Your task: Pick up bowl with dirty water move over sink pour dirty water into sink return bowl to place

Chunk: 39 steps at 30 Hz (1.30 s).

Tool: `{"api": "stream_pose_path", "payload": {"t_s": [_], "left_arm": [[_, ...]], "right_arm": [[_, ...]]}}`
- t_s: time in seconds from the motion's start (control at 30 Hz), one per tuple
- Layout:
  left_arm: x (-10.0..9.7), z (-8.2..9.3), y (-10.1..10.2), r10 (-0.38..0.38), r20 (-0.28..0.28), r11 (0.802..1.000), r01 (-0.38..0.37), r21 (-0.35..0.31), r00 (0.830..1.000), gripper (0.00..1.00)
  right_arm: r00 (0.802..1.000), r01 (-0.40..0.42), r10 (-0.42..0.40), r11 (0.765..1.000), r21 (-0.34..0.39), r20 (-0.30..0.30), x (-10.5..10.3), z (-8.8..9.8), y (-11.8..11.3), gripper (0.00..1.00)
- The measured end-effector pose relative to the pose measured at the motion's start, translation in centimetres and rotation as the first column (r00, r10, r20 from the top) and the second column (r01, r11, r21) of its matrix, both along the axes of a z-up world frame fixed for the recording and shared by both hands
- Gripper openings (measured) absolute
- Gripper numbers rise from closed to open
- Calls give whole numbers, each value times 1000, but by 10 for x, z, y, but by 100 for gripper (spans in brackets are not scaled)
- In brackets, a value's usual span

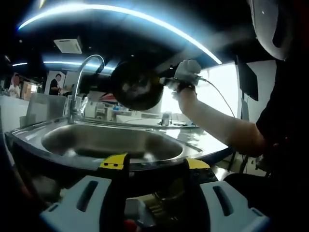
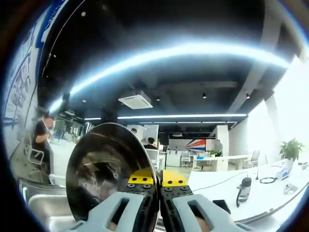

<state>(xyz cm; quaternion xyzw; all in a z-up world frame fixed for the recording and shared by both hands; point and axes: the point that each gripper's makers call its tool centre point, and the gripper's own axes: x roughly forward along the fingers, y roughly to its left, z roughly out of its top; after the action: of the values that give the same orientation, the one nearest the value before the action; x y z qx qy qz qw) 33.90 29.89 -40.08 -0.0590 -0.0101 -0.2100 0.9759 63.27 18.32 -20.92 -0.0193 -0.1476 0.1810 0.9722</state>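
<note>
Right gripper view shows your right gripper (image 2: 153, 186) clenched on the rim of the bowl (image 2: 104, 169), tipped on its side above the sink (image 1: 111, 140); keep it over the basin until it drains; your left gripper (image 1: 153, 166) waits released.

In the left gripper view, the sink (image 1: 111, 141) lies just ahead of the left gripper (image 1: 153, 166), set into a counter (image 1: 203, 140) that runs off to the right. The faucet (image 1: 82, 82) stands at the sink's far left rim and arches over the basin. The bowl (image 1: 136, 86) hangs tipped on its side above the sink's far right part, with the right gripper (image 1: 181, 79) at its right edge and a person's hand (image 1: 186, 92) behind that. In the right gripper view the bowl rises left of the jaws, above the sink's corner, and a bottle (image 2: 244, 191) stands on a table (image 2: 270, 193) to the right
</note>
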Motion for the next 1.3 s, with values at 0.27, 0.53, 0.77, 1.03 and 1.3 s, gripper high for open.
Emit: {"api": "stream_pose_path", "payload": {"t_s": [0.27, 0.53, 0.77, 1.03, 1.3], "left_arm": [[1, 5, 0, 2, 14, 1000, -2, -3, 1000, 44], [4, 10, 1, 9, 35, 1000, -10, 23, 999, 44], [3, 16, -1, -3, 47, 999, 1, 36, 999, 52], [2, 18, 0, 0, 51, 999, -2, 48, 999, 52], [1, 19, 2, 5, 47, 998, -8, 62, 999, 52]], "right_arm": [[999, 20, -18, 999, -35, 47, -8, 7, -2, 0], [999, 14, -12, 999, -33, 44, -8, 7, -2, 0], [999, 16, -14, 999, -47, 44, -10, 7, -4, 0], [998, 25, -21, 998, -54, 66, -13, 13, -9, 0], [996, 46, -39, 996, -74, 86, -14, 15, -12, 0]]}}
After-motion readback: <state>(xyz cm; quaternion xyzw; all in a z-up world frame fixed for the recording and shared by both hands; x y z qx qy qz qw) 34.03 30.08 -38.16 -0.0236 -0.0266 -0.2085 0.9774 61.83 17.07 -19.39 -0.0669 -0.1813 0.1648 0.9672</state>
